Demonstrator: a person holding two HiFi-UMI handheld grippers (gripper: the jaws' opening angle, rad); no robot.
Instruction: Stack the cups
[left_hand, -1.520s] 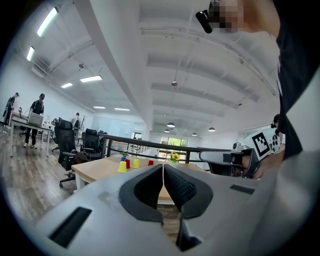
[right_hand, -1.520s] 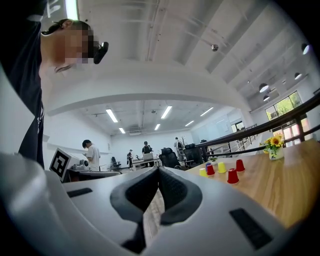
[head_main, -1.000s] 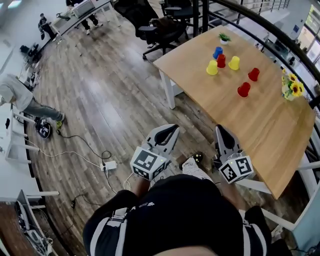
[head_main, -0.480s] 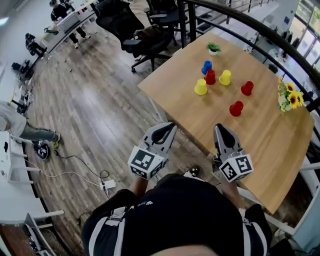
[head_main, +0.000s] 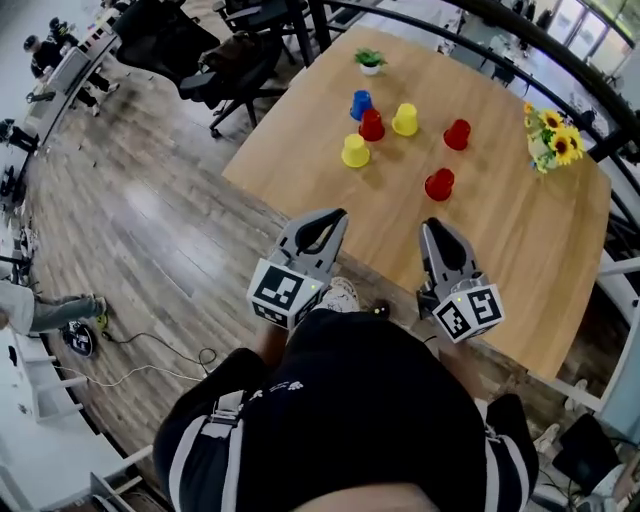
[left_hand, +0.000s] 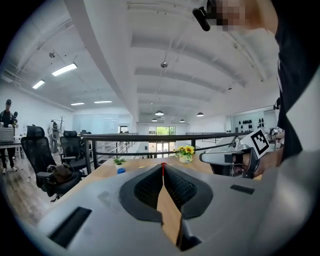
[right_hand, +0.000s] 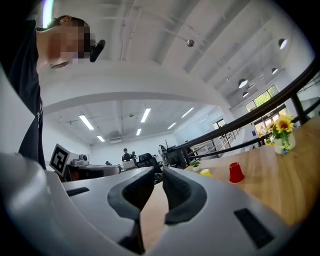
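Over the last second the worktop (head_main: 300, 150) comes much nearer in the head view, from the upper right corner toward the middle, so the person is stepping up to it. Both tools now hang over its near edge, which puts the cups almost within reach, though no stacking has begun. The left tool (head_main: 338, 214) has its jaws pressed together on nothing, and the right tool (head_main: 430, 225) is likewise pinched together and empty.

The cups keep the same layout as before: six of them, all mouth-down on the wood and none nested. The blue cup (head_main: 361, 104), a red cup (head_main: 372, 125) and a yellow cup (head_main: 405, 119) cluster closely. The second yellow cup (head_main: 355, 151) sits nearer the left tool. Two more red ones stand apart to the right, the nearest red cup (head_main: 439, 184) ahead of the right tool.

Inverted as they are, nothing shows inside any cup. A small pot (head_main: 370, 62) holds a green plant, and a vase (head_main: 545, 155) holds yellow flowers
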